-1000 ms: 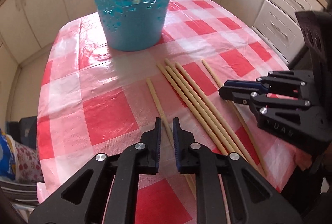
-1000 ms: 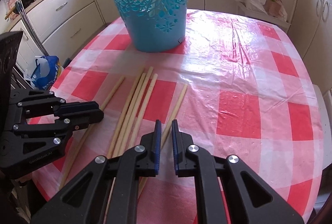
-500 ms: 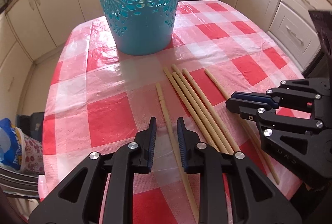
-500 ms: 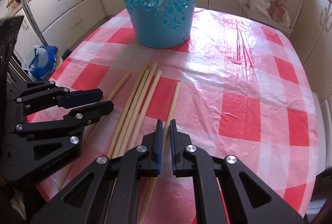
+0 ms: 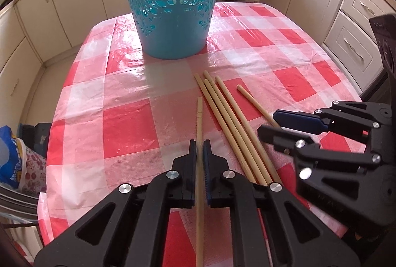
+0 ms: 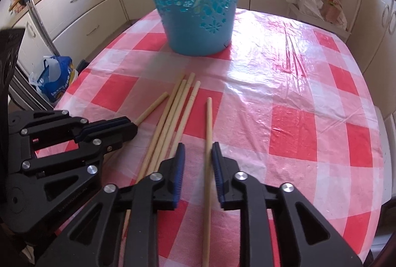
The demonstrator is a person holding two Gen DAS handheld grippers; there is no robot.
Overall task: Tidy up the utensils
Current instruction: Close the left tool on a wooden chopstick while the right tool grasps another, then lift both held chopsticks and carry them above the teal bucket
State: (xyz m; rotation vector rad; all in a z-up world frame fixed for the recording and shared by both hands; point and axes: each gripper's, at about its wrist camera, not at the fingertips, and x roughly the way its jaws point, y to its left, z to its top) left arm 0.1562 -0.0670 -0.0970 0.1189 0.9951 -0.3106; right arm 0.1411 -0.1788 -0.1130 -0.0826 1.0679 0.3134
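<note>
Near the table's (image 5: 123,83) front edge, the left gripper (image 5: 200,150) clamps one chopstick (image 5: 199,118) while the right gripper's (image 6: 198,155) jaws are opening around another chopstick (image 6: 209,123), the basket (image 5: 170,7) standing toward the far edge.

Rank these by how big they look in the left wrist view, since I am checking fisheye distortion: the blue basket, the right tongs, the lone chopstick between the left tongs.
1. Left wrist view: blue basket, largest.
2. Right tongs, though nearness inflates them.
3. Lone chopstick, thinnest.
</note>
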